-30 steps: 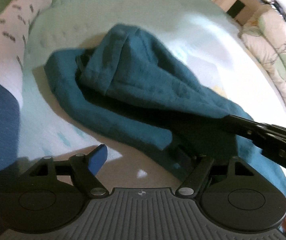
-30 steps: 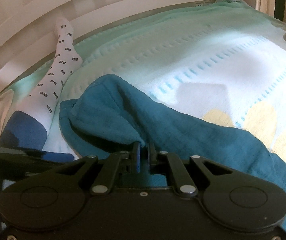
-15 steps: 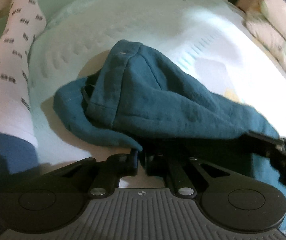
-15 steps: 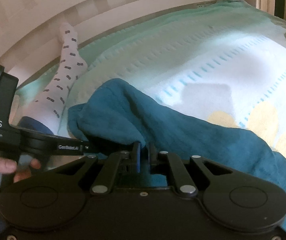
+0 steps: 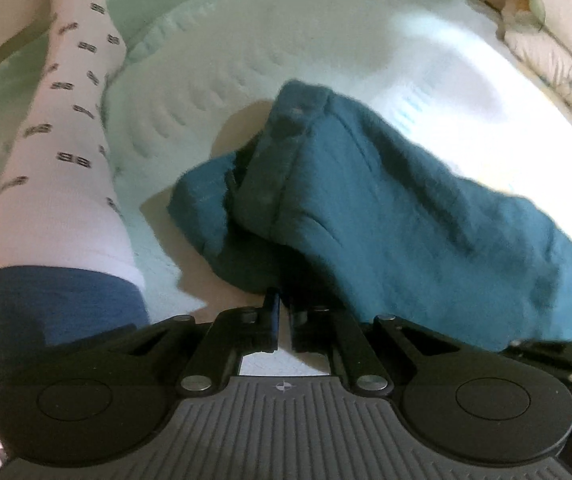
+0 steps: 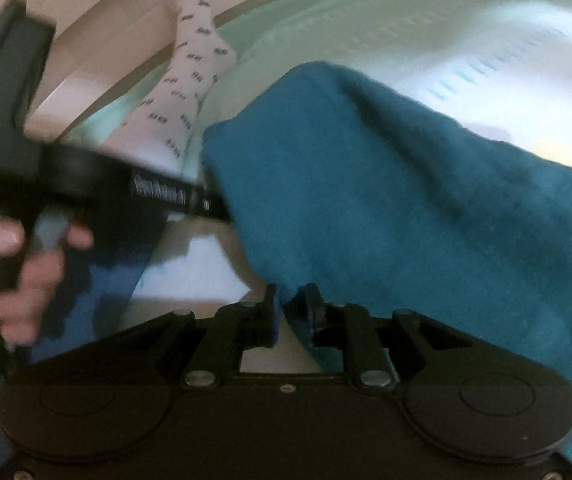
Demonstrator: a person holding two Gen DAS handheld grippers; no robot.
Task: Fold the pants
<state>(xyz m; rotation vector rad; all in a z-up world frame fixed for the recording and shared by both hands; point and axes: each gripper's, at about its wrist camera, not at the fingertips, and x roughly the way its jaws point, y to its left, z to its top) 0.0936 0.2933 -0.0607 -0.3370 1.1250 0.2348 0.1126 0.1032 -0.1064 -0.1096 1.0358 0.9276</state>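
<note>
I have the teal pants (image 5: 385,216) heaped on the bed's pale green blanket (image 5: 246,60), with my left tool (image 5: 284,304) clamped together on the near edge of the cloth. My right tool (image 6: 291,300) is easing its jaws apart with a fold of the pants between them, and whether the pads touch it I cannot tell. Crowding my left side are a leg in a white patterned sock (image 5: 66,152) lying just beside the heap and, in the right view, the hand (image 6: 26,264) gripping the left tool's handle.
</note>
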